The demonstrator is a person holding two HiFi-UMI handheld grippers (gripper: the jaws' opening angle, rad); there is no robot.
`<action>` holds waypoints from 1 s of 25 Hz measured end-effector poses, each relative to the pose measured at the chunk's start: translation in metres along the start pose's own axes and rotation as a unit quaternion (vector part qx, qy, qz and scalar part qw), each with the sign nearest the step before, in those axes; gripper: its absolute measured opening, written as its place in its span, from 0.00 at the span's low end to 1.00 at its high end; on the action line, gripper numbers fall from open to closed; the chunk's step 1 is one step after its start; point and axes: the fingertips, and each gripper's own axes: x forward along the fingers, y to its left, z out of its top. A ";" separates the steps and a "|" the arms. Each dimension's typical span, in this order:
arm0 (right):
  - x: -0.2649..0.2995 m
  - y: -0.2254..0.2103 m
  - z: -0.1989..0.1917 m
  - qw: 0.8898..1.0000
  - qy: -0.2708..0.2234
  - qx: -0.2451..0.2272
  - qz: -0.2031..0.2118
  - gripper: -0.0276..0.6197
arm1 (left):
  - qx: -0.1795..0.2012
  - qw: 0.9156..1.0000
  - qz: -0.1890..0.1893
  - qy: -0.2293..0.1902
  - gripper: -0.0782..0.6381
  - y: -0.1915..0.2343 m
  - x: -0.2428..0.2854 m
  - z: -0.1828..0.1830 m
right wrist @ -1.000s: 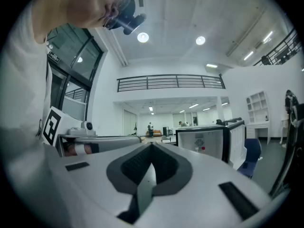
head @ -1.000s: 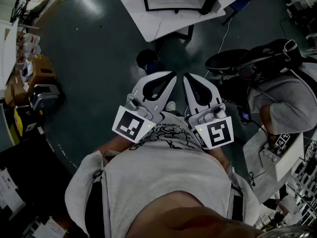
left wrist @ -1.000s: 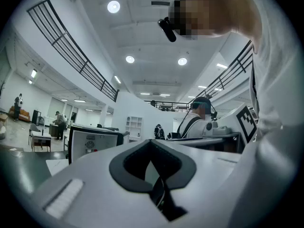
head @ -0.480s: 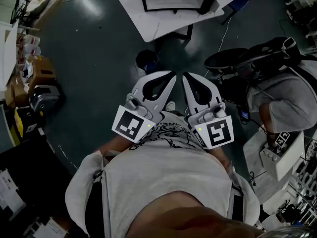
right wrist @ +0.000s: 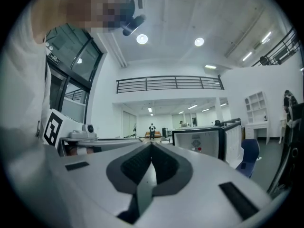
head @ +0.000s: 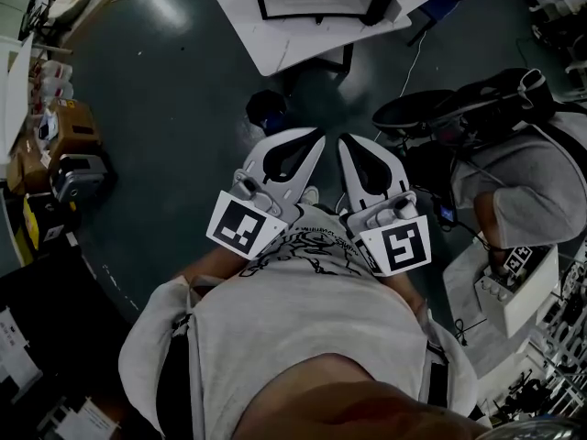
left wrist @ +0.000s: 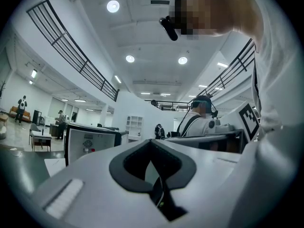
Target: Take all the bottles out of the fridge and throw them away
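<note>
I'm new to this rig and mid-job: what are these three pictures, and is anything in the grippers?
There is no robot arm here. A person holds a left gripper and a right gripper, one in each hand. The head view looks steeply down from the person's head at both grippers and the floor. The other two views come from cameras riding on the grippers, each looking along its own jaws. Both pairs of jaws are shut and empty. Ahead, on a white table, stands a black-framed white box, probably the fridge. No bottle is held yet.
</note>
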 end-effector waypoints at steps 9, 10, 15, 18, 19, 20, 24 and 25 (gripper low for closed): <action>-0.003 -0.014 -0.001 1.000 -0.001 0.002 -0.003 0.06 | 0.001 1.000 0.008 -0.009 0.12 -0.001 0.007 0.000; -0.001 -0.016 -0.001 1.000 -0.001 0.002 -0.002 0.06 | 0.001 1.000 0.010 -0.008 0.12 0.001 0.008 -0.001; 0.008 -0.021 -0.001 1.000 -0.002 -0.001 0.002 0.06 | 0.004 1.000 0.012 -0.013 0.12 0.010 0.013 0.002; 0.016 -0.021 0.000 1.000 -0.002 -0.002 0.003 0.06 | 0.000 1.000 0.011 -0.017 0.12 0.016 0.014 0.003; 0.019 -0.021 0.000 1.000 -0.001 -0.002 0.005 0.06 | -0.002 1.000 0.011 -0.019 0.12 0.019 0.015 0.004; 0.022 -0.022 0.000 1.000 0.000 -0.002 0.006 0.06 | -0.003 1.000 0.010 -0.020 0.12 0.022 0.016 0.005; 0.035 -0.024 -0.004 1.000 0.003 0.001 0.009 0.06 | -0.001 1.000 0.009 -0.018 0.12 0.033 0.021 0.003; 0.037 -0.025 -0.004 1.000 0.003 0.002 0.010 0.06 | 0.000 1.000 0.009 -0.015 0.12 0.036 0.023 0.002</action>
